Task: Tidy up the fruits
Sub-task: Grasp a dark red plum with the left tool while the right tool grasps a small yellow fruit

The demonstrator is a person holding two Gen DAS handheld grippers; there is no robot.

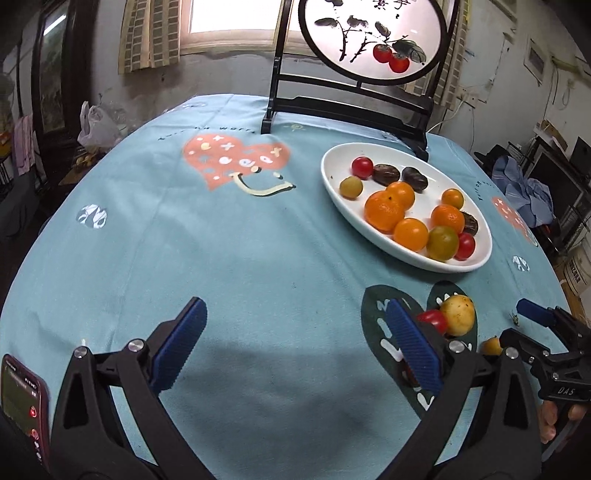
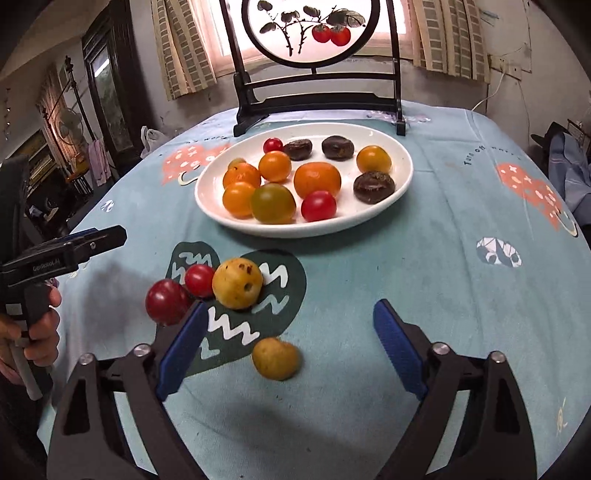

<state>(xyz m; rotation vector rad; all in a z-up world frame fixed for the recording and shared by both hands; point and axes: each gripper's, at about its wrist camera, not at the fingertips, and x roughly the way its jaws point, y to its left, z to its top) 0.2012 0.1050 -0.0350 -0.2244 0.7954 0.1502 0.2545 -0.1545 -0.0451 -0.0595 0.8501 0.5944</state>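
The left gripper [image 1: 295, 350] stands wide open over bare blue tablecloth [image 1: 240, 258], with nothing between its jaws. Its right finger partly hides a red tomato [image 1: 434, 319] that lies touching a spotted yellow fruit [image 1: 458, 314].

The right gripper [image 2: 288, 347] is also open and holds nothing. A small yellow fruit [image 2: 276, 358] lies on the cloth between its blue pads, nearer the left one and apart from both. Just beyond the left pad sits a dark red tomato [image 2: 167, 301]; whether the pad touches it cannot be told. Beside it are the smaller red tomato and the spotted yellow fruit, the three in a row on a dark green patch of the cloth. At the left edge of this view a hand [image 2: 35, 328] grips the other tool's handle.

Farther back stands a white oval plate [image 2: 402, 177]. It holds several orange fruits, a green-yellow one [image 2: 272, 203], two red tomatoes, and three dark brown fruits [image 2: 373, 187] along its far and right side. Behind the plate stands a dark-framed screen [image 2: 314, 33] painted with red fruits.
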